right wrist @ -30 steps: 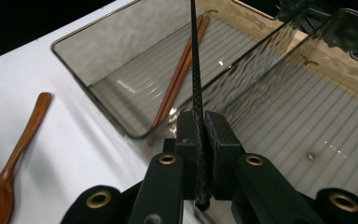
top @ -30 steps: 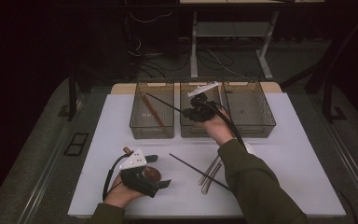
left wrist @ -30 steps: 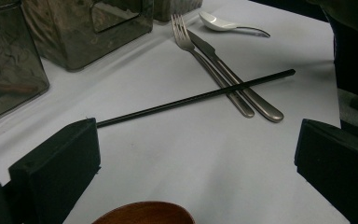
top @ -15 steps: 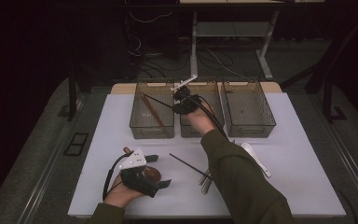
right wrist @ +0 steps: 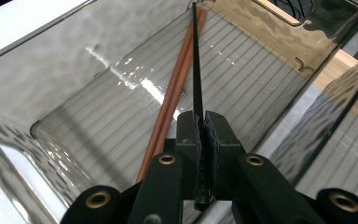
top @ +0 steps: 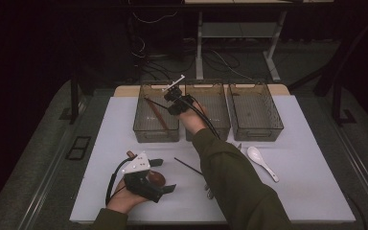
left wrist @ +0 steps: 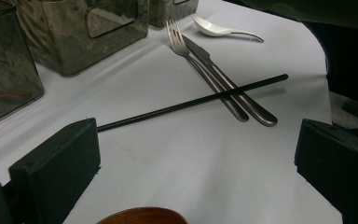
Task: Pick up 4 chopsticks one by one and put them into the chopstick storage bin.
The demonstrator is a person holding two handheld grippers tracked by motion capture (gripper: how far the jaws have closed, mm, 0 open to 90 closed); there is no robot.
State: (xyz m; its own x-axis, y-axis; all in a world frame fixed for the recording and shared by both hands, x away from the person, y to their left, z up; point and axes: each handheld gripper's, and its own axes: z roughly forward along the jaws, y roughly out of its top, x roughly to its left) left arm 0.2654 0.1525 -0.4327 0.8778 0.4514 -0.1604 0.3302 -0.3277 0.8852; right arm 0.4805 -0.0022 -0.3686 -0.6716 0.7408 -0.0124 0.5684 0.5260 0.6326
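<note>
Right gripper (right wrist: 203, 140), jaws pinched tight on a thin matte black chopstick (right wrist: 197, 60), holds it over the ribbed smoky-plastic left bin (top: 143, 125), where reddish wooden chopsticks (right wrist: 175, 88) lie. Near that bin, the left gripper (left wrist: 191, 186) rests wide open and empty; ahead, another black chopstick (left wrist: 191, 103) crosses a steel fork (left wrist: 200, 70) and knife (left wrist: 228, 84).

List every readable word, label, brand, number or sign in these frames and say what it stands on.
None can be read. The left bin, the black chopstick clamped in the right gripper, the fork, the knife, the white spoon and the left gripper show no lettering.
</note>
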